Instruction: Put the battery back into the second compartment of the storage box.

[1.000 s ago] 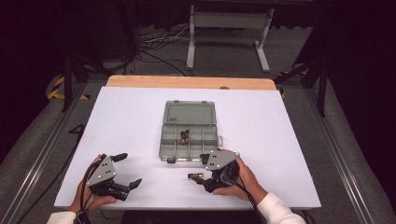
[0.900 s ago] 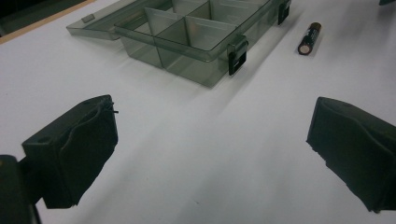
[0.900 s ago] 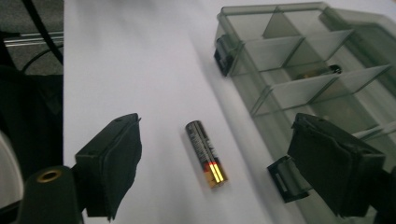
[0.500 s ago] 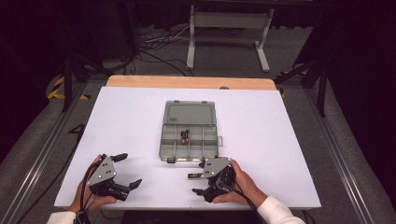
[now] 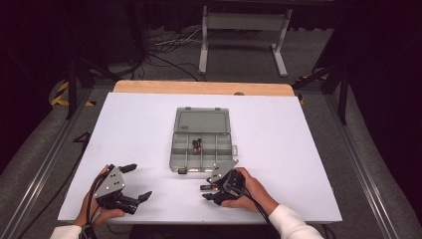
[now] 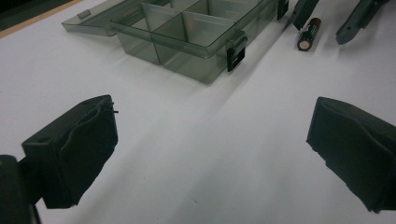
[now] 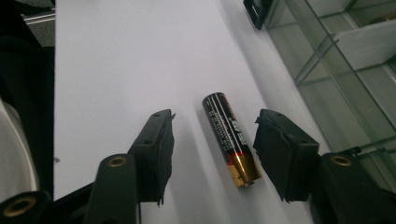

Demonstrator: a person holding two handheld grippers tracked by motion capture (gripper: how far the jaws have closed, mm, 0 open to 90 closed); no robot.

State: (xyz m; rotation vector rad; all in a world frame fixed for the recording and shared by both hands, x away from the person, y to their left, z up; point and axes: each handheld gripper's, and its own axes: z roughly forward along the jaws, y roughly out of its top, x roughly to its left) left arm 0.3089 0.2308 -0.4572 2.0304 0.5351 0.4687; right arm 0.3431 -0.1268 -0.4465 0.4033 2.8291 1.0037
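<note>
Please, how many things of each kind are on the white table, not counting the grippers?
Batteries: 2 (one between the right gripper's jaws, one inside the box)
Compartment box, lid open: 1
Total: 3

A battery point(image 7: 231, 140) lies flat on the white counter point(image 7: 121, 70) between my two black fingers point(image 7: 156, 154), which have just been closing around it. It is black with a gold end, and that gold end points back toward me. Neither pad presses on it: there is bare counter between the battery and my finger on its left, while my finger on its right stands just beside the gold end, and I cannot tell whether it touches. Beyond the battery's right side runs the clear wall of a compartment box point(image 7: 336, 79), its dividers showing through the plastic. A dark latch point(image 7: 256, 10) sits on the box's edge, well past the battery's black end.
</note>
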